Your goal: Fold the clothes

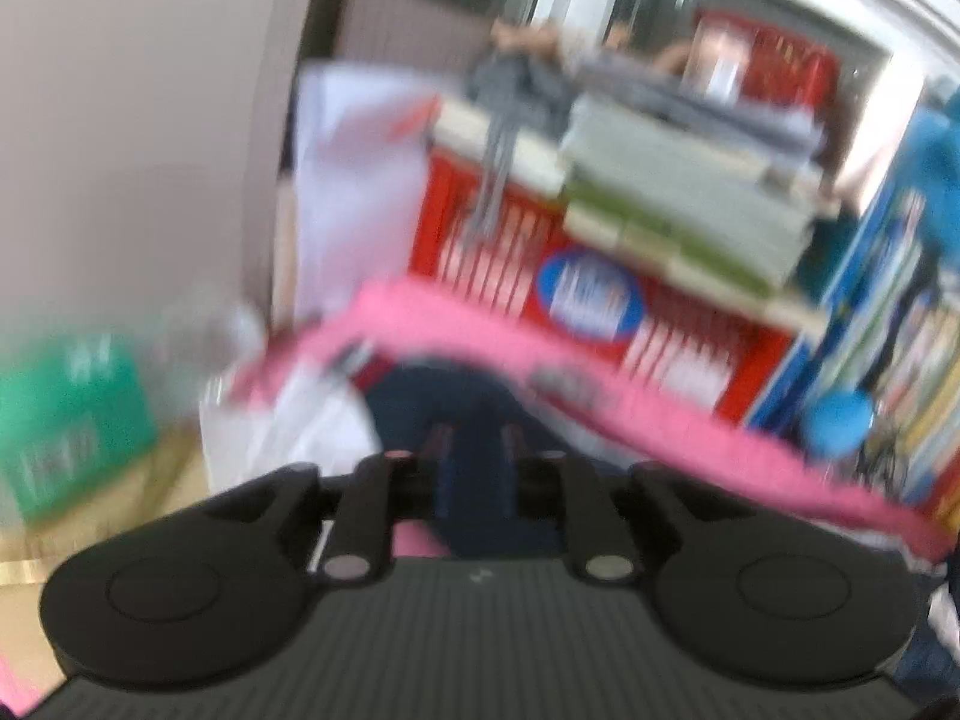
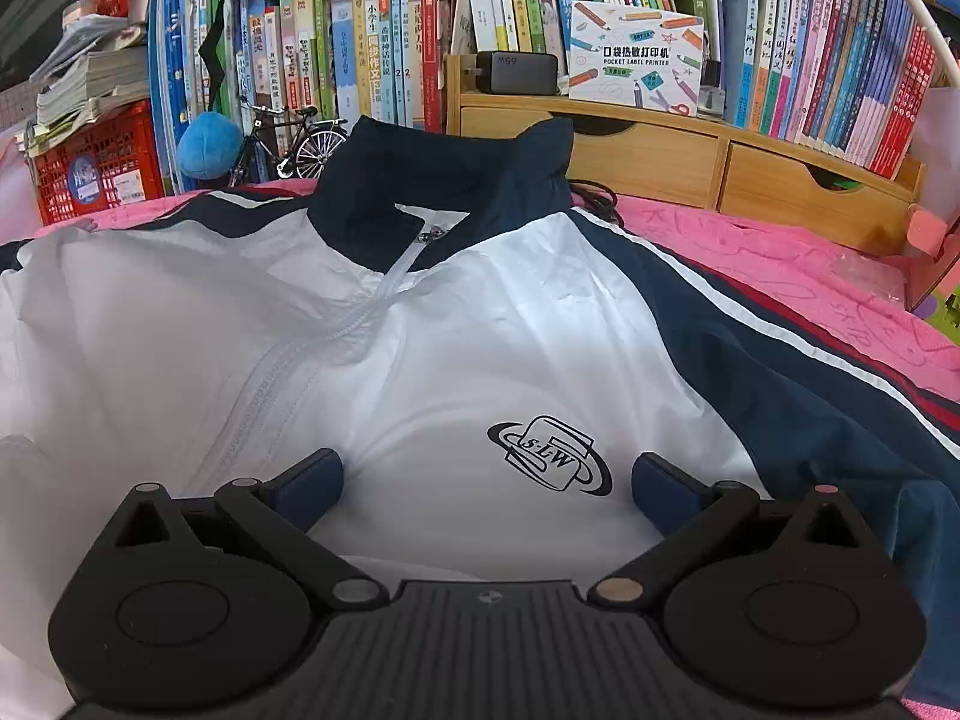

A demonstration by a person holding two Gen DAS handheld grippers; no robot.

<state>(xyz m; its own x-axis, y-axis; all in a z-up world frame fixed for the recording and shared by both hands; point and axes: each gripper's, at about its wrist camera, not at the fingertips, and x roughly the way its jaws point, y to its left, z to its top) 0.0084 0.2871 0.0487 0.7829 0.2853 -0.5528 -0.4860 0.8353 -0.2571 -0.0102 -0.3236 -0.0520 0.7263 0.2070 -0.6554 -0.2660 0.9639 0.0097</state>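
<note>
A white and navy zip jacket lies front up on a pink cover, its navy collar at the far side. My right gripper stands open just above the white chest, with its blue pads either side of the black logo and nothing between them. The left wrist view is blurred. In it, my left gripper has its fingers close together on a fold of navy jacket cloth, lifted over the pink cover. White jacket cloth hangs to its left.
Rows of books and a wooden drawer unit line the far edge. A red crate under stacked papers, a blue plush ball and a toy bicycle stand at the far left. A green box sits low on the left.
</note>
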